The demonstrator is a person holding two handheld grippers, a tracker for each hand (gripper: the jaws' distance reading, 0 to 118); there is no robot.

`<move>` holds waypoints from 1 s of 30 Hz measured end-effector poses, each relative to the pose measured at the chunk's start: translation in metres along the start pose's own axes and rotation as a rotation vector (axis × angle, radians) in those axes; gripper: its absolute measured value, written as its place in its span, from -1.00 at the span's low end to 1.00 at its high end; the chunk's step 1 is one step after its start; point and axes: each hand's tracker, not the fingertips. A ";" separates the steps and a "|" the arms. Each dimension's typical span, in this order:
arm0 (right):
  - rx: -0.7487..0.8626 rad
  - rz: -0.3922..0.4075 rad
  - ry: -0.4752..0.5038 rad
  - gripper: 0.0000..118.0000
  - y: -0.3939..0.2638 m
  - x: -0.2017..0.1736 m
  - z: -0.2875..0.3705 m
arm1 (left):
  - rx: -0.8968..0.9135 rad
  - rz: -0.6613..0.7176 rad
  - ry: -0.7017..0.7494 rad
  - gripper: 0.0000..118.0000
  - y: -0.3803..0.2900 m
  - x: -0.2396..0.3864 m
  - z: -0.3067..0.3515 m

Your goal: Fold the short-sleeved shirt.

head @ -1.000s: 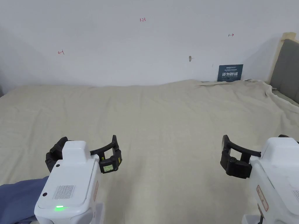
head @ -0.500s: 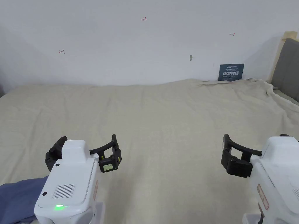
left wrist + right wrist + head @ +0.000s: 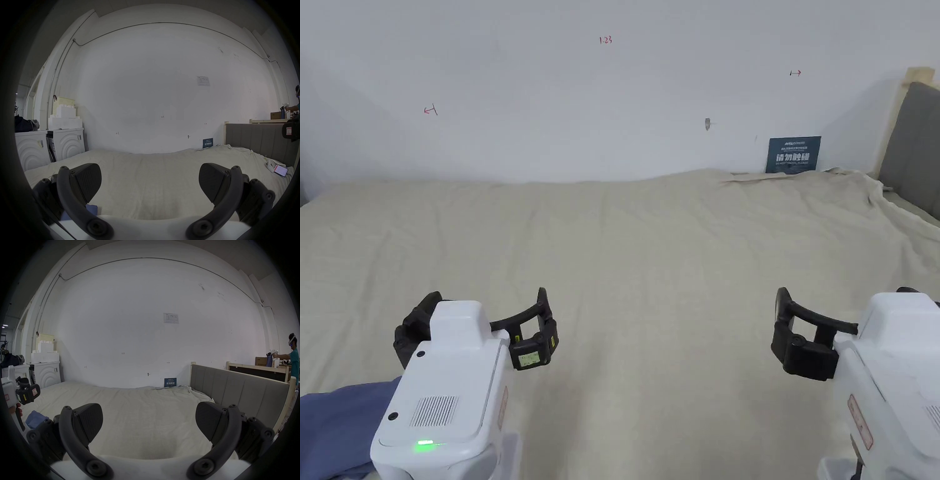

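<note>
A blue shirt (image 3: 330, 425) lies bunched on the bed's near left corner, partly hidden behind my left gripper's white body. A bit of it peeks out under the left jaw in the left gripper view (image 3: 91, 209). The right gripper view has it low on the left (image 3: 36, 418). My left gripper (image 3: 487, 296) hovers over the sheet just right of the shirt, open and holding nothing (image 3: 150, 178). My right gripper (image 3: 841, 294) hovers over bare sheet far to the right, open and holding nothing (image 3: 149, 417). The left gripper (image 3: 27, 392) also appears in the right gripper view.
A beige sheet (image 3: 650, 250) covers the wide bed up to the white wall. A grey headboard (image 3: 915, 147) rises at the right, with a small blue sign (image 3: 792, 155) beside it. A phone (image 3: 280, 170) lies near the bed's right edge. Washing machines (image 3: 65, 142) stand left. Another person (image 3: 293, 356) stands far right.
</note>
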 end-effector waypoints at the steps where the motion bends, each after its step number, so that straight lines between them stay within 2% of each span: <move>1: 0.000 0.000 0.000 0.93 0.000 0.000 0.000 | 0.000 0.001 0.000 1.00 0.000 0.000 0.000; 21: 0.006 0.005 0.003 0.93 0.001 -0.001 0.000 | -0.002 0.000 0.002 1.00 -0.001 -0.001 0.001; 30: -0.015 -0.018 -0.010 0.93 0.007 -0.003 -0.001 | -0.001 0.006 0.001 1.00 0.000 -0.003 0.002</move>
